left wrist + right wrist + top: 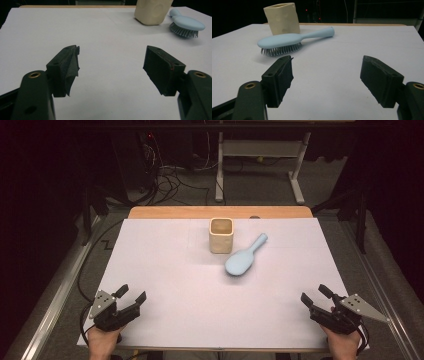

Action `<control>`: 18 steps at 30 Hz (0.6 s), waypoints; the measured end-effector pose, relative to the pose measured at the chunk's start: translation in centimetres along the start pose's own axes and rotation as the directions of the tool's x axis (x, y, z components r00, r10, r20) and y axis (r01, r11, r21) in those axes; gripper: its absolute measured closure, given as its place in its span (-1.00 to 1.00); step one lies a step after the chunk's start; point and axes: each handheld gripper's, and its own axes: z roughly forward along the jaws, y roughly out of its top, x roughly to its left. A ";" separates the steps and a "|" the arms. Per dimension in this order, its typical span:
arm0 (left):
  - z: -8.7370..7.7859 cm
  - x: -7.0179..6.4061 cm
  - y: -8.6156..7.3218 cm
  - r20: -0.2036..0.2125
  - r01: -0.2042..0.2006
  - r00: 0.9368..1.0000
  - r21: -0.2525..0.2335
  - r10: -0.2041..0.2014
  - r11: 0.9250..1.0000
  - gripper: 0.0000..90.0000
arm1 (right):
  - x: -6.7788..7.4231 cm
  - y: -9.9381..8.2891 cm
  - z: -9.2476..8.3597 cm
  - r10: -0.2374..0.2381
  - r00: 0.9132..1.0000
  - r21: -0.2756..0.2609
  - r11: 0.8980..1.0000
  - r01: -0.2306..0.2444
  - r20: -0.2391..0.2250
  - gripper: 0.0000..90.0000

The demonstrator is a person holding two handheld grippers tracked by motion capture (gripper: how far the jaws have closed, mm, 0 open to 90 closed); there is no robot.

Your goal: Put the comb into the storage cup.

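A light blue hairbrush (244, 257) lies bristles down on the white table cover, its handle pointing to the far right. Just left of its handle stands a cream square cup (221, 235), upright and open at the top. From the left gripper view the cup (152, 11) and the hairbrush (186, 25) sit far off at the upper right; from the right gripper view the hairbrush (292, 41) lies ahead at the left with the cup (282, 18) behind it. My left gripper (132, 295) rests open near the front left corner. My right gripper (314, 295) is open near the front right corner. Nothing is between either pair of jaws.
The white cover (165, 270) spans a wooden table whose far edge (220, 212) shows. Beyond it are a desk frame (260, 160) and floor cables (170, 180). Metal rails run along both sides of the table.
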 end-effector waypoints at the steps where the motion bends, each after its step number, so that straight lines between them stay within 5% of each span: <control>1: 0.1 0.0 0.0 0.001 -0.002 1.000 0.002 0.002 1.000 -0.36 | 0.0 0.0 0.0 -0.004 1.000 0.000 1.000 0.004 -0.004 -0.41; 18: -0.1 0.0 0.0 0.011 -0.015 1.000 -0.004 0.015 1.000 -0.36 | 0.5 0.2 -0.1 -0.007 1.000 -0.007 1.000 0.007 -0.003 -0.41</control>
